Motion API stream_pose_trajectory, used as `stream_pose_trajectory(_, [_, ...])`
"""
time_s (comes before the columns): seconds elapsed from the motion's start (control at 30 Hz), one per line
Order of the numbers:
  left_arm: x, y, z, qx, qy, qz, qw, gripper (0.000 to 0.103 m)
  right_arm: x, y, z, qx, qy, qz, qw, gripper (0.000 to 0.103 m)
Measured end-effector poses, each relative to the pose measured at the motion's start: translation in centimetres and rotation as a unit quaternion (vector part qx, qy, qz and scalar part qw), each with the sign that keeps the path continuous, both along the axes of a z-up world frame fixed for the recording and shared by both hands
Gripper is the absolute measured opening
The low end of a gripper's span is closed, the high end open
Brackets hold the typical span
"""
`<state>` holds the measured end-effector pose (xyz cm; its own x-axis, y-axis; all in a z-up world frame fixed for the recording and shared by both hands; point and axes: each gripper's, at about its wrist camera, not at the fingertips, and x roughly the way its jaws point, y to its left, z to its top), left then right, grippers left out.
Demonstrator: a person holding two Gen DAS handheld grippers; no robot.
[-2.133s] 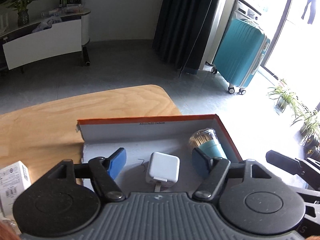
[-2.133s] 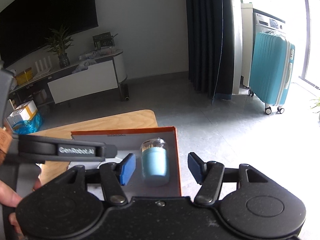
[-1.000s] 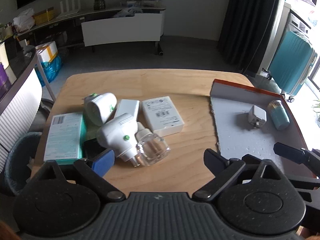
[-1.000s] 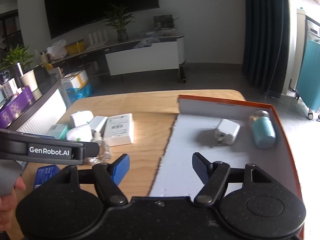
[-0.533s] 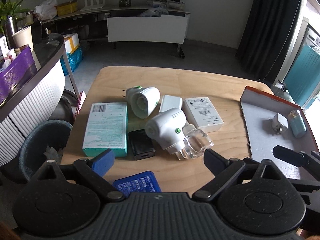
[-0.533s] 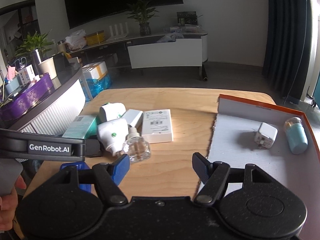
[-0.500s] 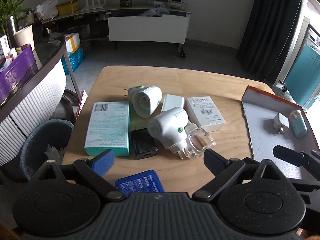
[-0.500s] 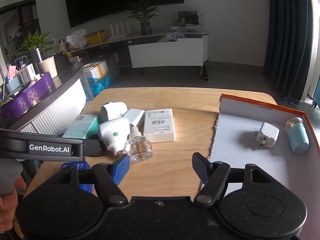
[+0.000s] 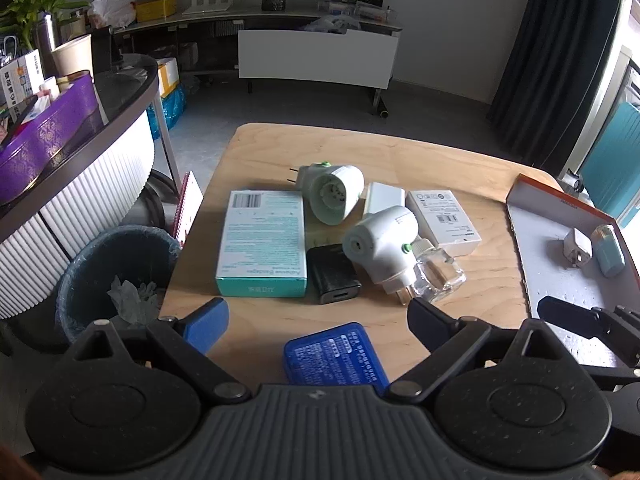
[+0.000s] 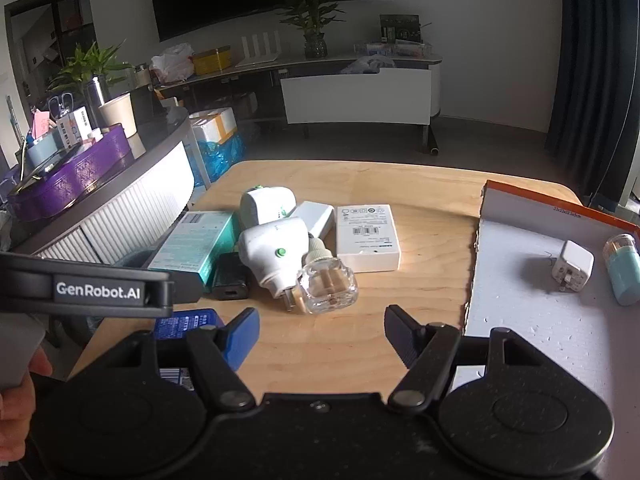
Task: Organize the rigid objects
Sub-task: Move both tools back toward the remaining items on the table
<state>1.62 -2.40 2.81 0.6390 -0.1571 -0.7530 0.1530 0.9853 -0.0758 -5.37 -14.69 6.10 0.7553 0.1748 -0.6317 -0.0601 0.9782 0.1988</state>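
On the wooden table (image 9: 400,160) lies a cluster: a teal box (image 9: 262,240), a white round plug adapter (image 9: 334,196), a white plug-in vaporiser with a clear bottle (image 9: 388,248), a black block (image 9: 332,274), a flat white box (image 9: 442,216) and a blue case (image 9: 334,356). My left gripper (image 9: 318,318) hovers open just above the blue case, empty. My right gripper (image 10: 322,334) is open and empty too, near the table's front edge, close to the vaporiser (image 10: 280,252). The orange-rimmed tray (image 10: 520,196) on the right holds a white charger (image 10: 572,266) and a teal canister (image 10: 622,272).
A bin with a blue liner (image 9: 116,268) stands on the floor left of the table. A curved white counter (image 9: 80,184) with a purple box is further left. A hand (image 10: 16,396) holds the left gripper's grip. A teal suitcase (image 9: 612,176) stands at the right.
Both views have swung left from the tray to the cluster of objects. The blue case has come into view under the left gripper. Both grippers stay open and empty.
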Motion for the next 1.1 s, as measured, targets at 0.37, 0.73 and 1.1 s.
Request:
stream_pose_trajectory(0.37, [0.6, 1.7, -0.5, -0.003, 0.004, 0.016, 0.9999, 0.099, 0.8, 1.8, 0.1, -0.002, -0.001, 0.015, 1.0, 0.082])
stream_pose_trajectory(0.73, [1.4, 2.4, -1.4, 0.004, 0.012, 0.024, 0.9996, 0.099, 1.7, 2.1, -0.5, 0.003, 0.006, 0.018, 1.0, 0.082])
stream_pose_trajectory(1.1, [2.4, 2.3, -2.1, 0.01, 0.019, 0.026, 0.9994, 0.099, 3.0, 2.0, -1.4, 0.009, 0.014, 0.022, 1.0, 0.082])
